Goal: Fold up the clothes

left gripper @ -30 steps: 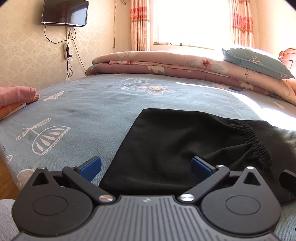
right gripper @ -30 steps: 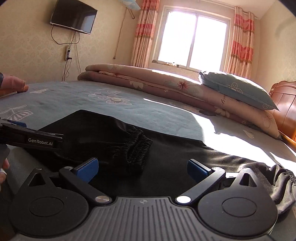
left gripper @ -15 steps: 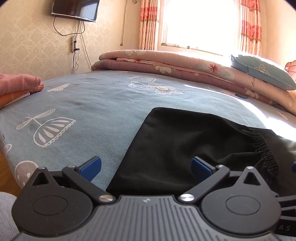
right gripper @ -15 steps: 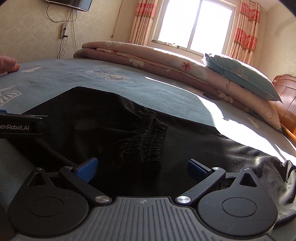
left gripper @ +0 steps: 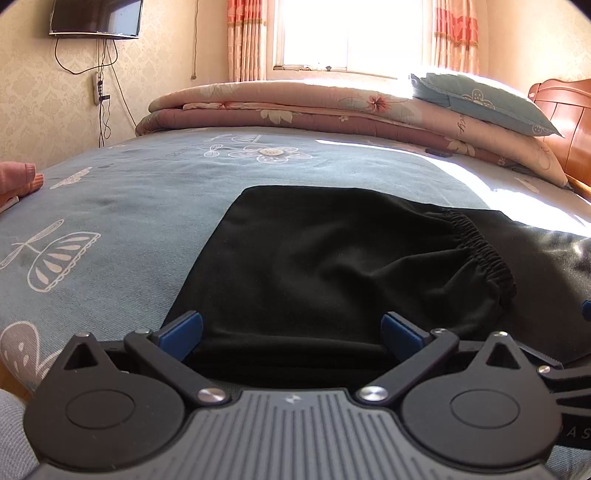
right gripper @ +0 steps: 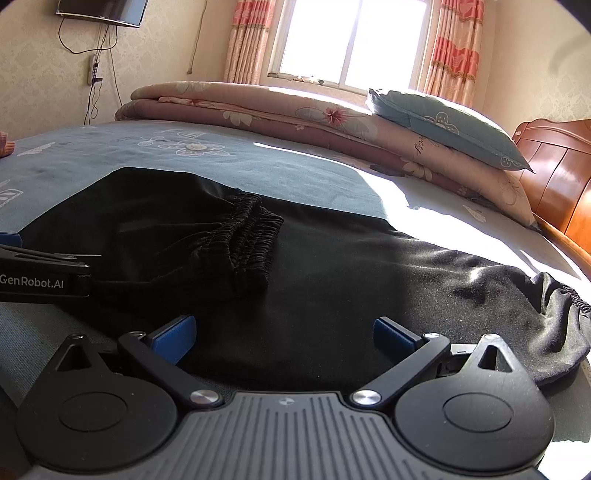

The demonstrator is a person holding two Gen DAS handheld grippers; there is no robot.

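Observation:
Black trousers (left gripper: 332, 266) lie flat on the blue bedsheet (left gripper: 122, 206), one end folded over so an elastic cuff (left gripper: 484, 251) rests on top. In the right wrist view the same trousers (right gripper: 354, 280) stretch rightwards, the folded cuff (right gripper: 255, 236) at the middle and another gathered end (right gripper: 569, 306) at the far right. My left gripper (left gripper: 291, 328) stands open low over the near edge of the cloth, nothing between its blue pads. My right gripper (right gripper: 284, 332) is open too, over the trousers' near edge. The left gripper's body (right gripper: 40, 277) shows at the left of the right wrist view.
A folded floral quilt (left gripper: 314, 110) and a teal pillow (left gripper: 480, 96) lie along the far side of the bed. Folded pink clothes (left gripper: 16, 181) sit at the left edge. A wooden headboard (right gripper: 554, 173) stands on the right. A television (left gripper: 96, 18) hangs on the wall.
Both grippers have come lower and closer to the near edge of the trousers and shifted a little to the right. The trousers lie as before. Both stay open.

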